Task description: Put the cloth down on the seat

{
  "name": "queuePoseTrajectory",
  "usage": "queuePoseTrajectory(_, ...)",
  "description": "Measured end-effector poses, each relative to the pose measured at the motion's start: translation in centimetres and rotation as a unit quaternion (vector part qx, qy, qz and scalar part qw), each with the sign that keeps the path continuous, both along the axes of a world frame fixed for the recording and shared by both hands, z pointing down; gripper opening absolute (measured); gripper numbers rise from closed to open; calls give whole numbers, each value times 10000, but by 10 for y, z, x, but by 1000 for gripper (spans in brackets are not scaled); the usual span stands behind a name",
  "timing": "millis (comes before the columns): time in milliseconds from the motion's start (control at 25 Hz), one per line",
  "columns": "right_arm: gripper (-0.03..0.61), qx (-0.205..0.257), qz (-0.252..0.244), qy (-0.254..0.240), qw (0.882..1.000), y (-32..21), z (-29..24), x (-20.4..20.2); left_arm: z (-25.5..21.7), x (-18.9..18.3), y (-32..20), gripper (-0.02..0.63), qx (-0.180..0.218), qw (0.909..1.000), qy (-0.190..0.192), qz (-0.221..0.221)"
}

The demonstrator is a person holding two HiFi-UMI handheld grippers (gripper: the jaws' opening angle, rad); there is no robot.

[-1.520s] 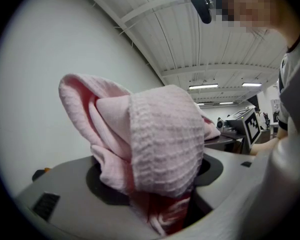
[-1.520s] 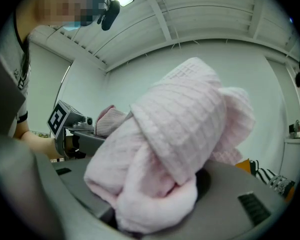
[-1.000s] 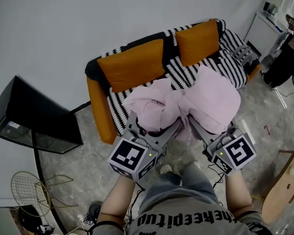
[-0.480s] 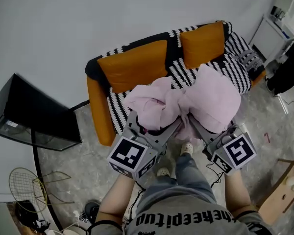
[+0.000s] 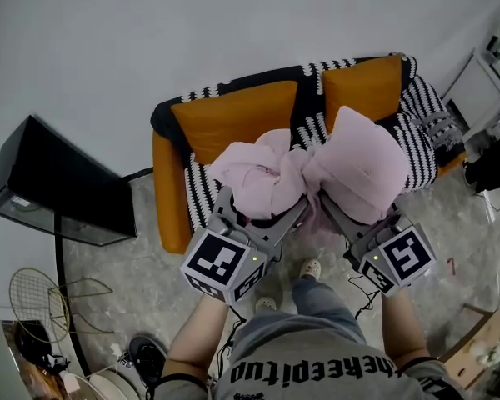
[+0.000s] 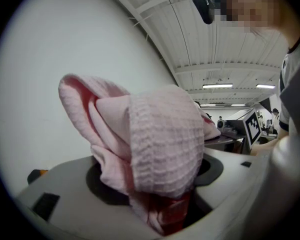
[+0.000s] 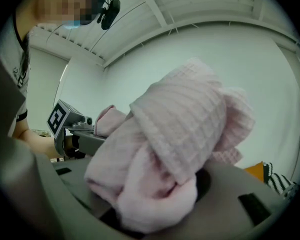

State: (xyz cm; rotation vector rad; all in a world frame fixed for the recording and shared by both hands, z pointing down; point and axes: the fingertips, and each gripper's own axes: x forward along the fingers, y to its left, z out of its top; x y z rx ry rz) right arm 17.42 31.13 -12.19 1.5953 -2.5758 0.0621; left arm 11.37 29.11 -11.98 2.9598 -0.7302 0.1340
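cloth [image 5: 317, 173] is up in the air, a pale pink bundle carried between both claws and hanging right over the front of the sofa [image 5: 168, 198]. it's not down yet, by the look of it.

left claw [image 5: 262, 217] is clamped on a fat wad of it. in the left gripper view the fabric [image 6: 160, 144] stuffs the whole gap of that claw [image 6: 160, 204] and spills over the top. right claw [image 5: 337, 215], same story: jaws standing wide but packed with cloth [image 7: 180, 129], pinching it down at the claw [image 7: 155, 209].

now the relation that matters: the striped seat [image 5: 202, 192] lies ahead of and below both claws, past the bundle, with the orange cushions [image 5: 233, 119] behind it. the bundle's long axis runs side to side, in line with the length of the sofa, one lump per claw. neither claw looks clearly nearer the seat, so my call is a forward-and-down lower with both together, then let go.

as for the cloth itself: waffle-weave, thick and soft, heavily bunched into two rounded lumps joined in the middle. i'd expect it to slump and spread once released, and folds could snag in the jaws.
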Motion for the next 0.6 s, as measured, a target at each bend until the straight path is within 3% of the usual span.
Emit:
queuePoseTrajectory(400, 209, -96, -599, -110, 9981, -65, 10, 53, 9, 51, -57, 342, -73, 9980, -121, -610)
queuePoseTrajectory(600, 209, -144, -753, -165, 9969, -73, 13, 62, 10, 59, -64, 342, -105, 9967, -180, -781)
